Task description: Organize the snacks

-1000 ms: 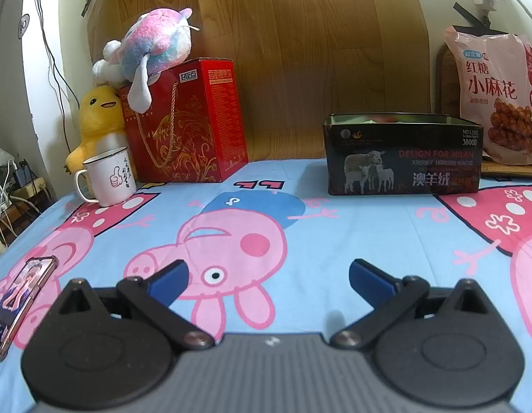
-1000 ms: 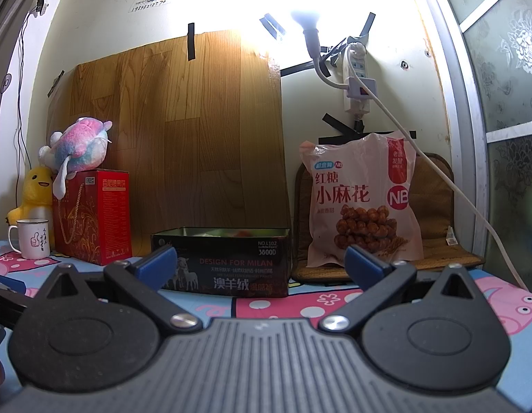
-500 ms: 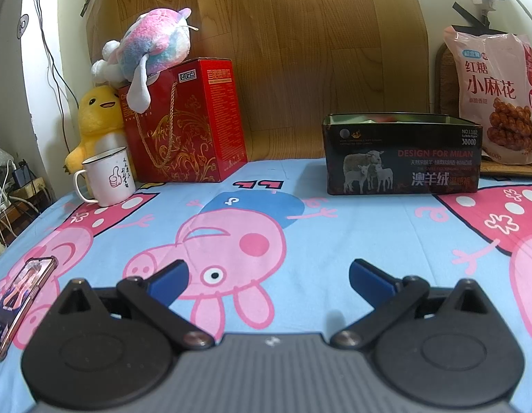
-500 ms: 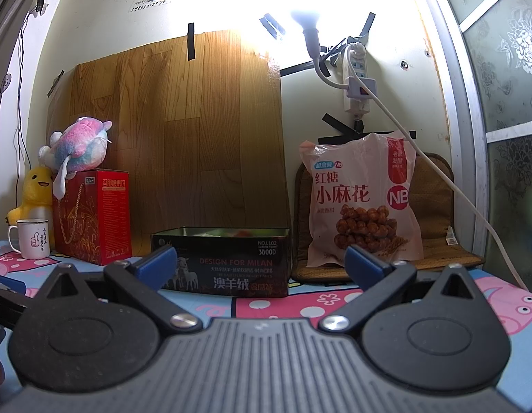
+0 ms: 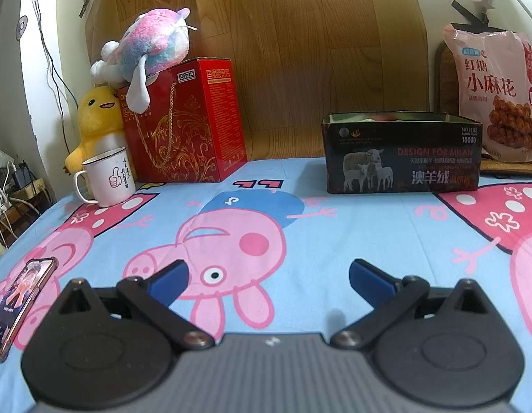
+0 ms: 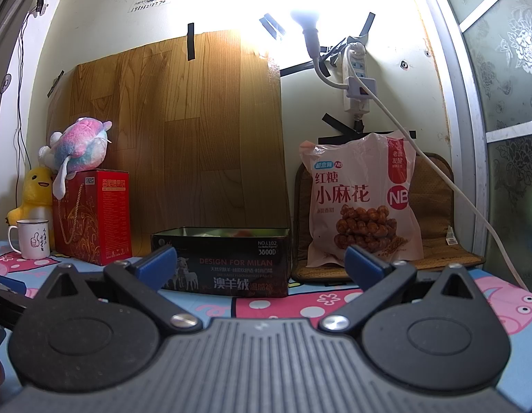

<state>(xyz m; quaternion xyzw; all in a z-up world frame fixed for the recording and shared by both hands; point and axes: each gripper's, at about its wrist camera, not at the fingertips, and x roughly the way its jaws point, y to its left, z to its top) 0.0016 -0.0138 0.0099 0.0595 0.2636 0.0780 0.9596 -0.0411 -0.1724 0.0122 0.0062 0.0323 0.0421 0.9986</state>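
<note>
**Two empty grippers facing an open tin**

The left gripper [image 5: 267, 275] is hovering low over a cartoon-pig tablecloth [image 5: 369, 227], its blue fingers spread wide and holding nothing. The right gripper [image 6: 261, 261] is likewise gaping wide and gripping nothing. A dark open tin [image 5: 402, 153] is sitting on the cloth well beyond both. Just right of the tin, a pink snack bag [image 6: 362, 203] is leaning upright against the wall. Far left of the tin, a red gift box [image 5: 183, 124] is carrying a plush toy [image 5: 152, 48], with a white mug [image 5: 107, 177] in front.
</note>
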